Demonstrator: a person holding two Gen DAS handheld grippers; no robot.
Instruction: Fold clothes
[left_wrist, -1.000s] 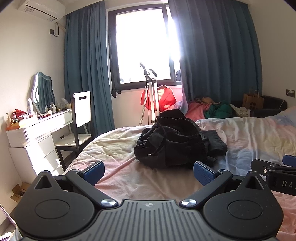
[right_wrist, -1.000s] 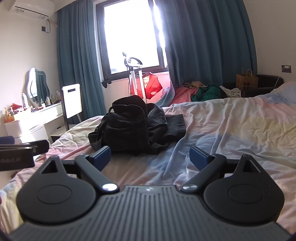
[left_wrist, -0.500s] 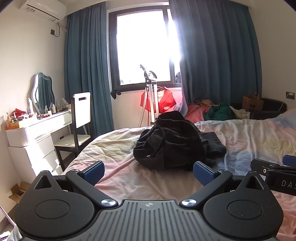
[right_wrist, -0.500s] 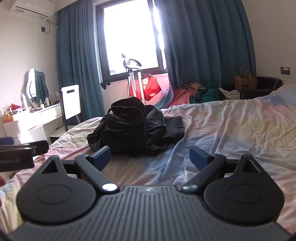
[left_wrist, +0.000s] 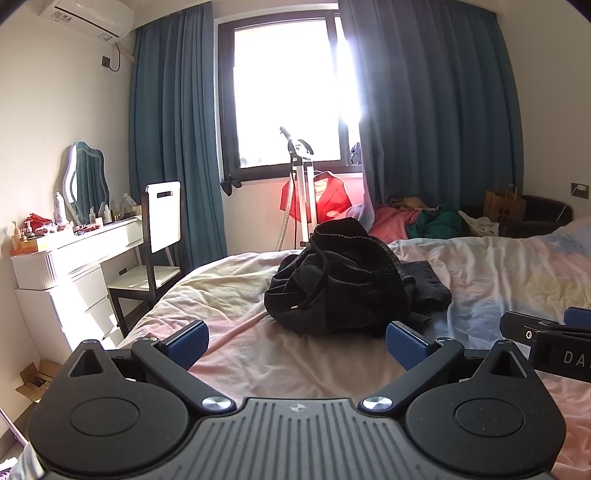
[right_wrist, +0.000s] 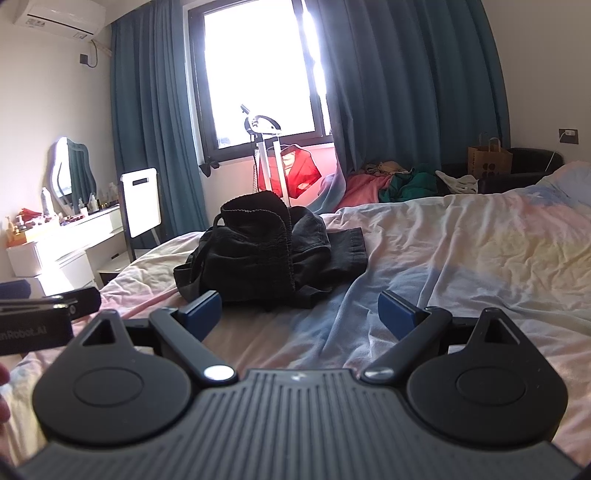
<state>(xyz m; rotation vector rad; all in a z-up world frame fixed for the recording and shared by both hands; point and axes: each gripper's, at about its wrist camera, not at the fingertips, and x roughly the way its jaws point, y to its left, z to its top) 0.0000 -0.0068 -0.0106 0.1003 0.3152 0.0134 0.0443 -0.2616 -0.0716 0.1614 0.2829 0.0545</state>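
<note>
Both tongs, the left gripper (left_wrist: 297, 341) and the right gripper (right_wrist: 300, 310), are hovering spread wide and holding nothing. Just ahead of them the crumpled black garment (left_wrist: 340, 284) is lying on the bed (left_wrist: 236, 284), untouched. Folding seems not yet begun; next they need to reach forward and pinch an edge.

Your left gripper (left_wrist: 297, 345) is level and pointing forward, its blue-padded fingers (left_wrist: 404, 349) spread wide with nothing between them. Your right gripper (right_wrist: 300, 313) sits just beside it at about the same height, jaws equally wide and empty, each tool's side showing at the edge of the other's view.
</note>
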